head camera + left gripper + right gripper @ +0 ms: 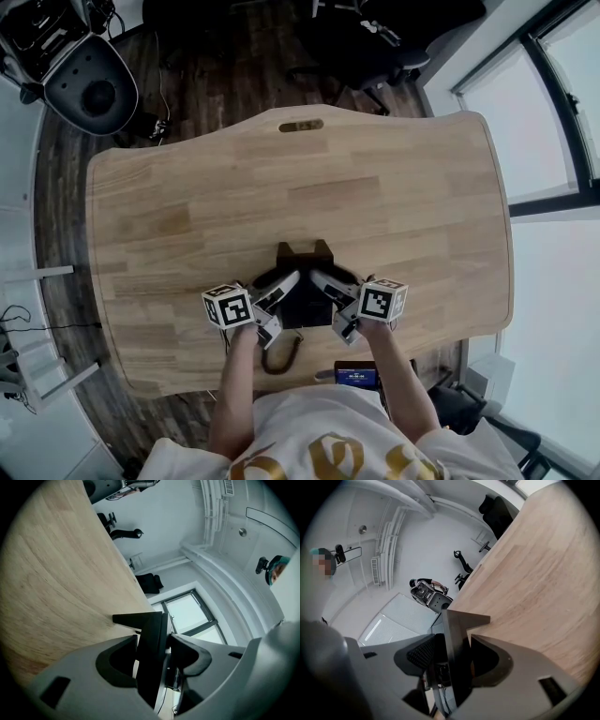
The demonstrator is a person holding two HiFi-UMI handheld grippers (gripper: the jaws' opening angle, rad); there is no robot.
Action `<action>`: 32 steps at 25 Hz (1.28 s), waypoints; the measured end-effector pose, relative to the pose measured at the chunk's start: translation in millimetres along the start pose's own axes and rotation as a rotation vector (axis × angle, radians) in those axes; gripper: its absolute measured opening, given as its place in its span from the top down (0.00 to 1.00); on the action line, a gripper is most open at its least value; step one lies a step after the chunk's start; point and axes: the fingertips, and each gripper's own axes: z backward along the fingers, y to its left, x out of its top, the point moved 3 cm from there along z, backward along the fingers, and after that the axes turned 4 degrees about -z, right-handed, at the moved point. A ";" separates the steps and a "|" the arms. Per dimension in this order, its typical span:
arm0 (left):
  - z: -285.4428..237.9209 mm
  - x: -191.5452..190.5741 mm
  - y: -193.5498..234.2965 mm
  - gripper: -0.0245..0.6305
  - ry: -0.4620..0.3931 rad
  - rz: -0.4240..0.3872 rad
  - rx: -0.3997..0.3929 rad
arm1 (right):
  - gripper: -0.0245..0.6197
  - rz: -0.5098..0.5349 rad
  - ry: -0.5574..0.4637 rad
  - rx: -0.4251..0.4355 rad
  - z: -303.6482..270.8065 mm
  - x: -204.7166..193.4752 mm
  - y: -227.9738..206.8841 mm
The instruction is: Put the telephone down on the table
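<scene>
A black telephone (302,286) is held over the near part of the wooden table (300,187), in front of the person. My left gripper (278,289) is shut on its left side and my right gripper (330,284) on its right side. In the left gripper view a black edge of the telephone (151,667) stands between the jaws, with both pads against it. The right gripper view shows the same on the telephone's (454,667) other side. A dark cord (281,358) hangs from the telephone past the table's front edge. Whether the base touches the tabletop I cannot tell.
A grey office chair (89,89) stands beyond the table's far left corner and black chairs (375,47) beyond its far edge. A cable slot (301,126) sits at the far edge. Large windows (553,141) run along the right. A small device with a blue screen (356,376) is at the person's waist.
</scene>
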 end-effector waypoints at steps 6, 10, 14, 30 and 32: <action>-0.9 0.8 1.2 0.64 -0.002 0.003 0.009 | 0.62 0.000 0.004 0.014 -1.7 0.7 -1.4; 1.6 0.6 2.5 0.59 -0.006 0.013 0.086 | 0.61 0.040 0.013 -0.015 -0.9 3.2 0.0; 6.8 3.4 -0.3 0.57 -0.018 -0.014 0.163 | 0.60 0.112 0.010 -0.088 1.8 4.4 3.3; 36.5 13.3 -27.8 0.56 -0.065 -0.207 0.257 | 0.61 0.231 -0.022 -0.172 37.0 -0.1 22.3; 49.4 21.2 -37.1 0.56 -0.112 -0.258 0.289 | 0.61 0.260 -0.050 -0.186 44.5 1.1 26.9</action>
